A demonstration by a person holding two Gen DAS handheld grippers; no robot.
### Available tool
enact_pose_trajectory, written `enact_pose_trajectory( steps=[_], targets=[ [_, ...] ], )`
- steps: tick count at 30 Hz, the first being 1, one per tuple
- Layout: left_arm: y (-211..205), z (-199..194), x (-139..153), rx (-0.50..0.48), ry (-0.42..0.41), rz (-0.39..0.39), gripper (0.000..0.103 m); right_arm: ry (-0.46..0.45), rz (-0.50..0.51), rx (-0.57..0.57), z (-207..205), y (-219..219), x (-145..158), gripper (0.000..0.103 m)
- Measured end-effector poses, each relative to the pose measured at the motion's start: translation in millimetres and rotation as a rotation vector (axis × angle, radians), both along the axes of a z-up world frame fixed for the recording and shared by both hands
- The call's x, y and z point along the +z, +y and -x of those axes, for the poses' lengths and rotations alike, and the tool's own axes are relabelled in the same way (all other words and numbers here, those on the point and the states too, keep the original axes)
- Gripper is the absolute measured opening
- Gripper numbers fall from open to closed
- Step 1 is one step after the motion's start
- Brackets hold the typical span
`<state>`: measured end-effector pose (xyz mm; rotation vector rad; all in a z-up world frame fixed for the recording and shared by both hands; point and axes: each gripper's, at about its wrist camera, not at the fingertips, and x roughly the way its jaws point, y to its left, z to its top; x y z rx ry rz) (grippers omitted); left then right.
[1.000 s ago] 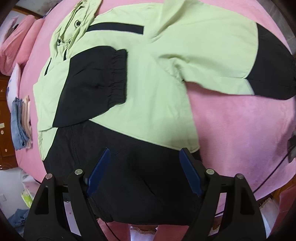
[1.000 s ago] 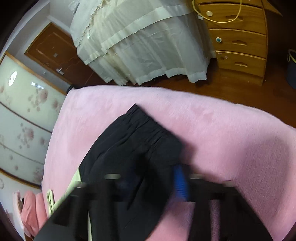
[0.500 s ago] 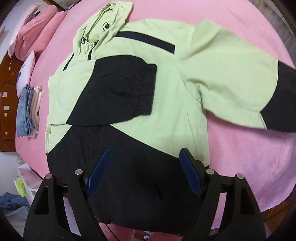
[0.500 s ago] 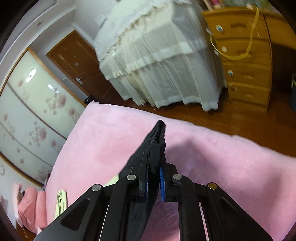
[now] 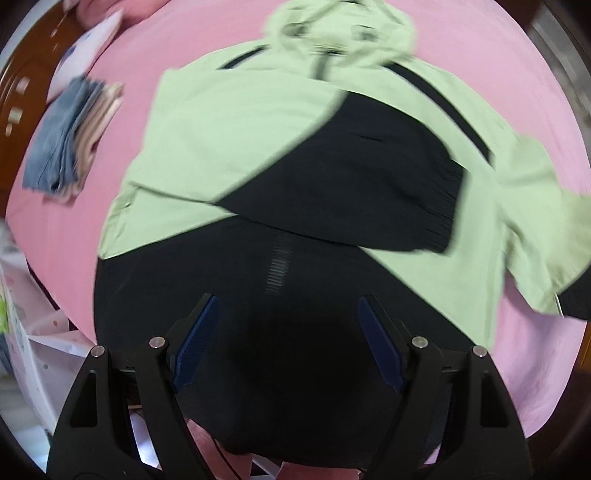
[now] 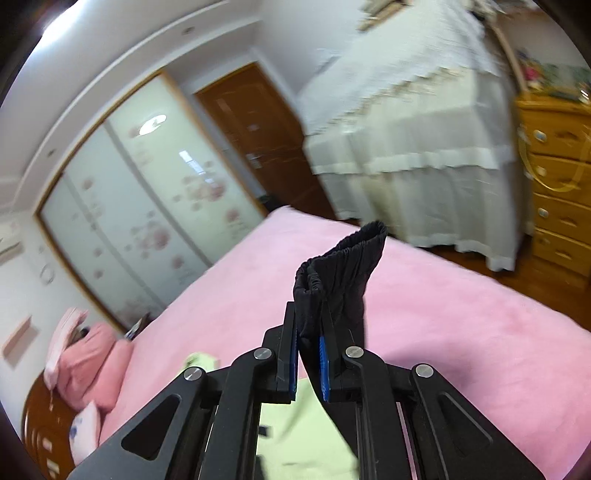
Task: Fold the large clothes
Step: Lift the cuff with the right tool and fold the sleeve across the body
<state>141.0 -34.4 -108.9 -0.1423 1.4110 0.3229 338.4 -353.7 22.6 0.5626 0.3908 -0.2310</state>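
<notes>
since a second ago our right gripper [image 6: 309, 354] has come up off the pink blanket [image 6: 461, 332] with the black cuff [image 6: 340, 269] of the jacket sleeve, which lay flat on the bed back then. our left view has swung round too, so the hood [image 5: 343, 33] that sat top left is now at the top middle, all a bit smeary with blur.

right jaws are nearly closed, pinching the elastic cuff between the blue pads, and the cuff sticks up past the fingertips with the bed well below it. some light green fabric shows under that gripper.

our left gripper [image 5: 288, 339] hangs over the jacket [image 5: 229, 147] with its jaws wide apart and nothing between them, just the black hem panel underneath. whether the tips touch the cloth, we can't tell.

the jacket is spread on the pink blanket, hood away from us, one black-cuffed sleeve [image 5: 369, 177] already folded across the chest. the other sleeve runs off the right edge.

a small stack of folded clothes [image 5: 70, 140] sits on the bed to the jacket's left, clear of it.
</notes>
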Motion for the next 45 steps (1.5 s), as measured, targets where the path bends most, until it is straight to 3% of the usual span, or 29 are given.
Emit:
enact_pose_trajectory(
  steps=[4,10,13,15,19,22,23,24,26,28,32,36,41,43,45],
  targets=[
    [78.2,10.6,1.4,0.05,-0.017,0.025,0.075,-0.024,-0.011,0.125,-25.5,98.0,14.4,0.009],
    [174.8,27.6,-4.4,0.058,0.011,0.059,0.075,0.033,-0.052,0.261,-70.4,246.1,-14.2,0.009],
    [211.2,33.2,-8.5,0.047,0.039,0.081,0.075,0.091,-0.115,0.306,-95.4,312.7,-69.4,0.009],
    [223.1,31.9,-8.8,0.035,0.044,0.098,0.075,0.212,-0.18,0.32,-111.8,352.3,-122.6,0.009],
    [234.6,18.8,-10.2,-0.045,0.047,0.128,0.075,0.386,-0.025,0.407,-130.7,421.0,-185.6,0.009],
    [235.5,5.2,-10.7,-0.102,0.026,0.144,0.075,0.467,-0.026,0.462,-135.7,443.5,-209.0,0.023],
    [234.5,2.1,-11.2,-0.116,0.024,0.155,0.075,0.48,-0.038,0.47,-135.4,448.9,-211.5,0.037],
    [231.6,-2.7,-11.5,-0.135,0.018,0.177,0.075,0.482,-0.054,0.479,-134.1,451.7,-210.9,0.053],
    [224.1,-12.8,-11.0,-0.166,0.001,0.245,0.075,0.46,-0.083,0.478,-114.7,448.5,-217.9,0.072],
    [215.9,-20.3,-9.0,-0.179,-0.039,0.333,0.075,0.442,-0.097,0.467,-108.3,433.2,-212.7,0.082],
    [192.3,-36.3,-11.7,-0.196,-0.127,0.427,0.075,0.456,-0.034,0.455,-86.5,368.6,-200.8,0.085],
    [145.9,-63.7,-22.4,-0.337,-0.196,0.332,0.075,0.477,0.068,0.415,-66.6,319.0,-179.8,0.087],
    [99.6,-100.3,-56.1,-0.351,-0.12,0.329,0.073,0.571,0.083,0.335,-43.5,243.8,-180.1,0.087],
    [89.7,-107.3,-69.1,-0.339,-0.094,0.294,0.069,0.604,0.082,0.294,-35.4,212.7,-185.5,0.087],
    [77.0,-114.9,-82.1,-0.331,-0.033,0.205,0.069,0.633,0.076,0.264,-29.1,185.6,-193.8,0.087]
  ],
)
